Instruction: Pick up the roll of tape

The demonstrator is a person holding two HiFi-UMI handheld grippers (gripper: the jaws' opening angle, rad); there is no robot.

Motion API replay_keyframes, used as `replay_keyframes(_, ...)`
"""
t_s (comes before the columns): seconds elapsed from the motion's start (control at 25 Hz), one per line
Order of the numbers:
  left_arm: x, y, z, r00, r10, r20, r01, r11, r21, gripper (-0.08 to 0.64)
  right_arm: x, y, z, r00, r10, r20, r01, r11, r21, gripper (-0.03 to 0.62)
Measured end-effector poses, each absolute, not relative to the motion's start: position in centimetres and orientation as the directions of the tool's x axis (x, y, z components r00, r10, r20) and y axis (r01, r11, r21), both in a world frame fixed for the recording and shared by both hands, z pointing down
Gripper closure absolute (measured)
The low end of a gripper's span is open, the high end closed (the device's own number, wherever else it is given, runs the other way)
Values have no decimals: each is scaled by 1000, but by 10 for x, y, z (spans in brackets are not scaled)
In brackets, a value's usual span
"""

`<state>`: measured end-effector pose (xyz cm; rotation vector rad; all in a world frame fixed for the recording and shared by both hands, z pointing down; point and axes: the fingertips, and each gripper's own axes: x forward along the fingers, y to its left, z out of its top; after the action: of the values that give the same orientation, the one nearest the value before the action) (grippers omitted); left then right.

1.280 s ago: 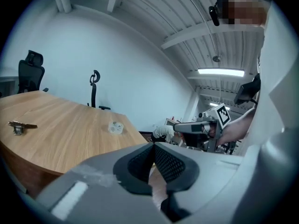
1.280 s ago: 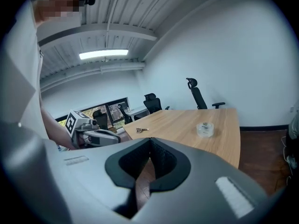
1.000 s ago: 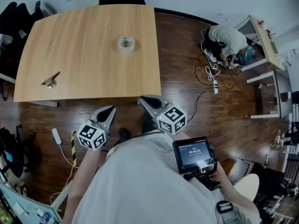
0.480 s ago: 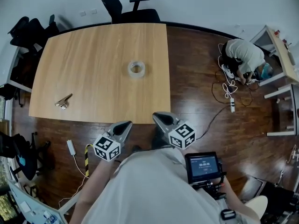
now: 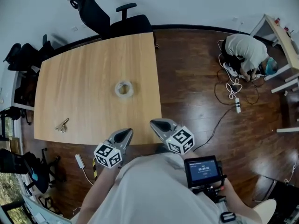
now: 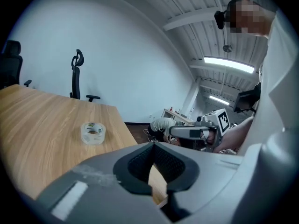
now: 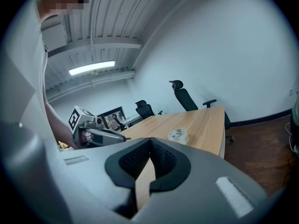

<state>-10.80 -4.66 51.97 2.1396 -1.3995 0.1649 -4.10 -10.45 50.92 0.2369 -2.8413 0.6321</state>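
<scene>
- Table (image 5: 84, 87): pale wood-grain, matt, smooth.
- Roll of tape (image 5: 124, 89): clear plastic, glossy.
- Floor (image 5: 196, 92), 3 o'clock of table: dark wood, shiny.
- Left gripper (image 5: 127, 132), right gripper (image 5: 155, 123): grey matt plastic; blk ribbed pads (image 6: 139, 164).

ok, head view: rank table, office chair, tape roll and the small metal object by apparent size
1. table
2. office chair
3. roll of tape
4. small metal object, only a little smaller than the tape, so that pair is close.
</scene>
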Motion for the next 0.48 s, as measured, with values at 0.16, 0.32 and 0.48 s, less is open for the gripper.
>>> replay_keyframes(0.16,-100,-71,520,440,-798,411,-876,-280,393,555,-28,-124,514,-963,-97,252,-198,889,-412,586)
replay_keyframes(0.32,-118,-76,519,451,-796,404,-865,-278,418,554,-40,-133,519,-959,-106,265,-215,878,-427,586)
replay_keyframes(0.48,-133,-82,525,452,-789,416,-867,-280,411,555,-46,-138,526,-955,-122,270,-235,866,-441,586)
